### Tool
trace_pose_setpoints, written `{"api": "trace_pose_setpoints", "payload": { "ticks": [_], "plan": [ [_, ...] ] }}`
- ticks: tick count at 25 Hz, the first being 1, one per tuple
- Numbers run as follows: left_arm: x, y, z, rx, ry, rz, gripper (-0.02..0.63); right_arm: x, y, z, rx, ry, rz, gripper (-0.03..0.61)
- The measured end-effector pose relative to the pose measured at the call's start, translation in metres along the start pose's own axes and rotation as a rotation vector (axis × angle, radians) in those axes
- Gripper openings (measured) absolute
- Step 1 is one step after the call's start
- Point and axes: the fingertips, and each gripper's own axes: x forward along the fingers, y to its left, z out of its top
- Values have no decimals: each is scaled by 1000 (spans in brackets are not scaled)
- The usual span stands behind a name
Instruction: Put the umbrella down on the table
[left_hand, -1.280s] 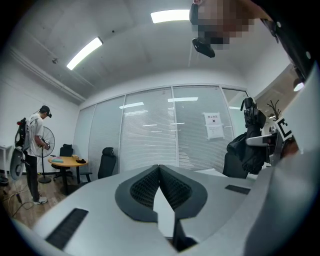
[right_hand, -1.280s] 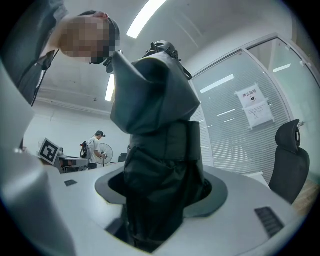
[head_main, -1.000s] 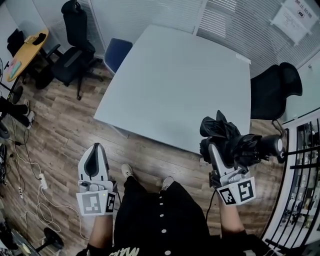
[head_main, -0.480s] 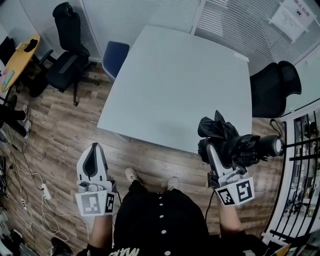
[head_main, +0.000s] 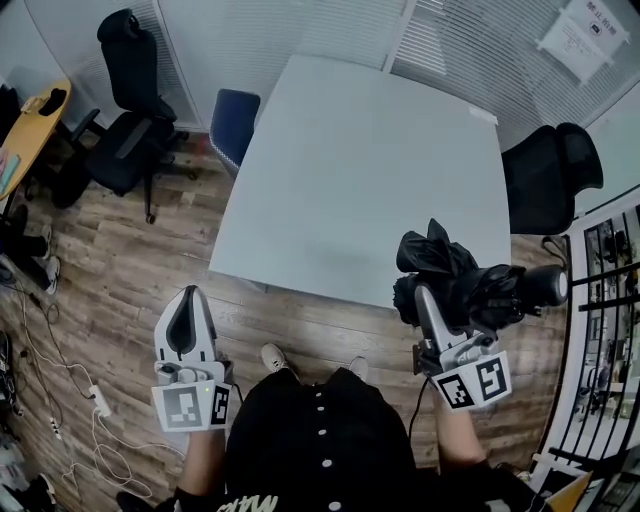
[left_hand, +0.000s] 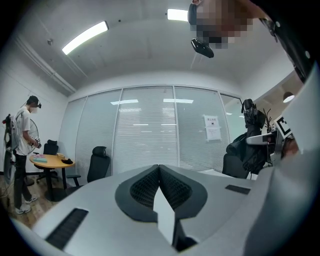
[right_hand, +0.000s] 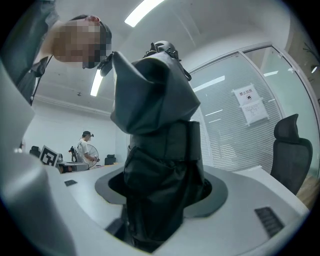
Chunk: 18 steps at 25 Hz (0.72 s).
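Black and folded up, the umbrella (head_main: 470, 285) is squeezed tight between the jaws of the right gripper (head_main: 448, 300). Its cloth is bunched up, and one round end sticks out to the right. It is up in the air by the near right corner of the white table (head_main: 350, 170), not lying on it. The left gripper (head_main: 187, 300) is over the wood floor (head_main: 120, 270), its jaws pressed together with nothing between them.

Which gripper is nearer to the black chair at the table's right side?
Right. The right gripper, holding the umbrella, sits just below and left of the black chair in the head view; the left gripper, shut and empty, is far off at lower left.
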Motion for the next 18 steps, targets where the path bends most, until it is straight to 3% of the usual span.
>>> {"api": "trace_pose_setpoints", "payload": {
  "ticks": [10,18],
  "plan": [
    [20,63,-3,2,-8,-68,15,28,51,-9,-49,-6,-59,299],
    [32,82,-10,7,14,-135,15,30,66,-20,-53,27,-113,299]
  ]
}}
